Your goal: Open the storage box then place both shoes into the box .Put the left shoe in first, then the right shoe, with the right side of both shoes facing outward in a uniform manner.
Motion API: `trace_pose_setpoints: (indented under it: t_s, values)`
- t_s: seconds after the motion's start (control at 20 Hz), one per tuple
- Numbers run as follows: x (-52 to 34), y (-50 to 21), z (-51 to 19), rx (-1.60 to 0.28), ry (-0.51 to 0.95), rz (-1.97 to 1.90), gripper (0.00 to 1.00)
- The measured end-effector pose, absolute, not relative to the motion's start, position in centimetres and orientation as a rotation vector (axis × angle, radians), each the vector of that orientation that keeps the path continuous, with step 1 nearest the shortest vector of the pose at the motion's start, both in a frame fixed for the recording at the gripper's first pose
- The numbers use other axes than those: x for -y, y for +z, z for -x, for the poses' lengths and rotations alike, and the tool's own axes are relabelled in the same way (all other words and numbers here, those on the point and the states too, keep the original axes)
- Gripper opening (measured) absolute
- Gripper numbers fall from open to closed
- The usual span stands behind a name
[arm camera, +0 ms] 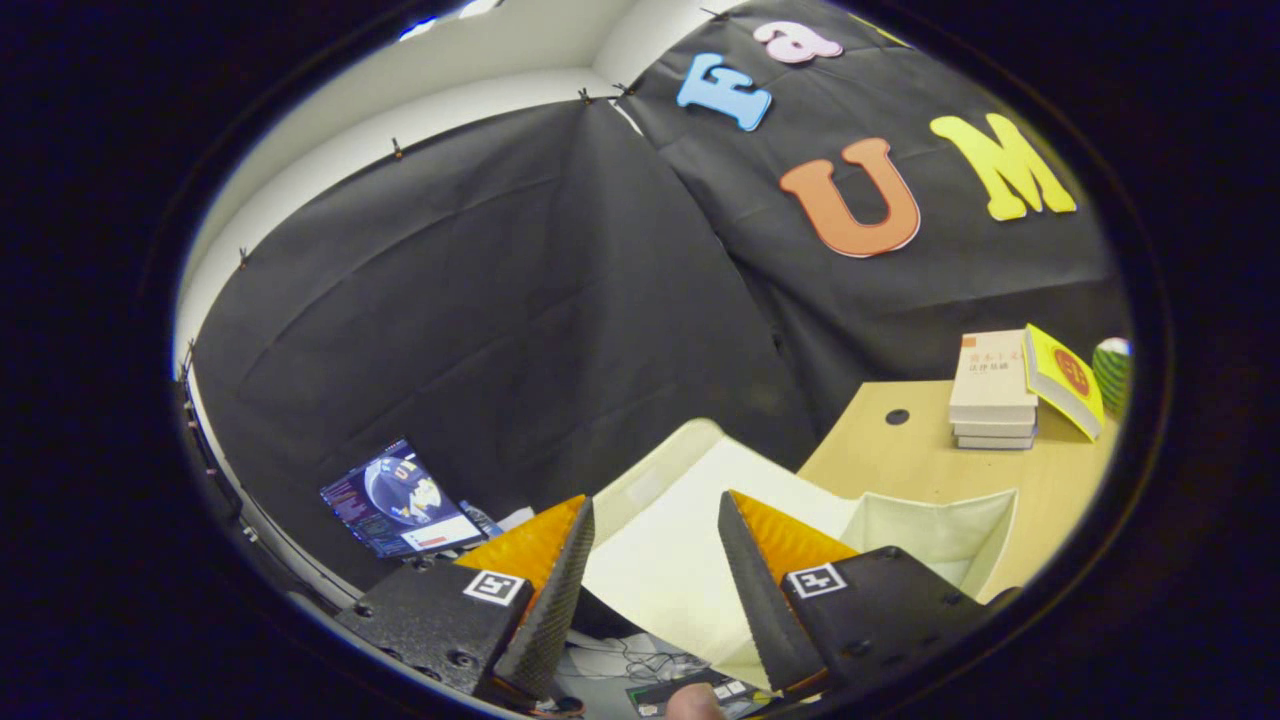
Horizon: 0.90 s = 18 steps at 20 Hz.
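My gripper [655, 502] is open, its two fingers spread wide with nothing pressed between them. Just beyond and between the fingers stands the white lid [680, 560] of the storage box, swung up and tilted back. Right of the lid, past the right finger, the box's open inside [935, 535] shows pale fabric walls. The box rests on the near corner of a light wooden table [900, 455]. I cannot tell whether either finger touches the lid.
A stack of books [992, 392] sits at the table's far side, a yellow book [1065, 380] leaning on it, next to a green striped object [1112, 372]. A laptop [400, 500] stands open beyond the left finger. Cables and a fingertip [695, 705] lie below the fingers.
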<state>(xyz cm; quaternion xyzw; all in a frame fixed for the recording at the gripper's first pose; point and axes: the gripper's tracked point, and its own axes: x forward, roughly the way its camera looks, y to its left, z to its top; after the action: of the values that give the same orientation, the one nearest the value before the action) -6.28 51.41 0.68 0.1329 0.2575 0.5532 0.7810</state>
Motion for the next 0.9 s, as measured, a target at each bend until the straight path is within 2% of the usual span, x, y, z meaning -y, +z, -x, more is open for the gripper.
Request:
trace_pose_setpoints:
  t_s: [0.3, 0.45, 0.9]
  values:
    - [-47.6, 1.6, 4.5, -0.453, 1.092, -0.242, 0.85]
    - [-44.4, 1.7, 3.5, -0.397, 1.006, -0.201, 0.92]
    - [-29.3, 1.6, -0.6, -0.272, 0.71, -0.056, 0.94]
